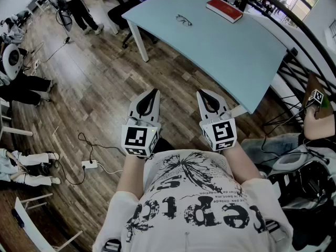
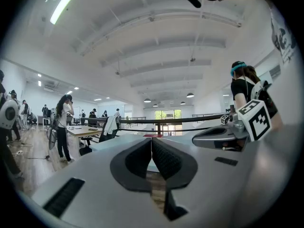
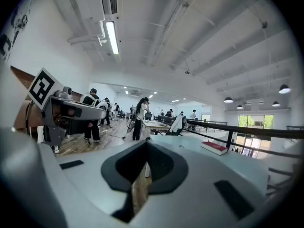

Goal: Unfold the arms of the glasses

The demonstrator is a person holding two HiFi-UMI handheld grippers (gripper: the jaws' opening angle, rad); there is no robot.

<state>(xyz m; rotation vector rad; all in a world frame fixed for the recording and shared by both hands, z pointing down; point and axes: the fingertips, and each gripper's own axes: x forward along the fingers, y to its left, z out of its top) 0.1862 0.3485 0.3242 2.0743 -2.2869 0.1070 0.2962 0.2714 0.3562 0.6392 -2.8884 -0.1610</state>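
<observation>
You haven't really started: your left tool [image 1: 154,92] and right tool [image 1: 202,93] are both closed on nothing, level in front of you. The thin dark-framed glasses [image 1: 184,20] lie well away on the pale blue surface [image 1: 220,56]. I'd say step closer, open up, then reach for the frame.

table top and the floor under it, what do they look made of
Table top: probably laminate or painted board, smooth matte pale blue, uniform, no grain showing. Floor: wood or wood-look planks, brown, visible seams and grain, slight sheen.
</observation>
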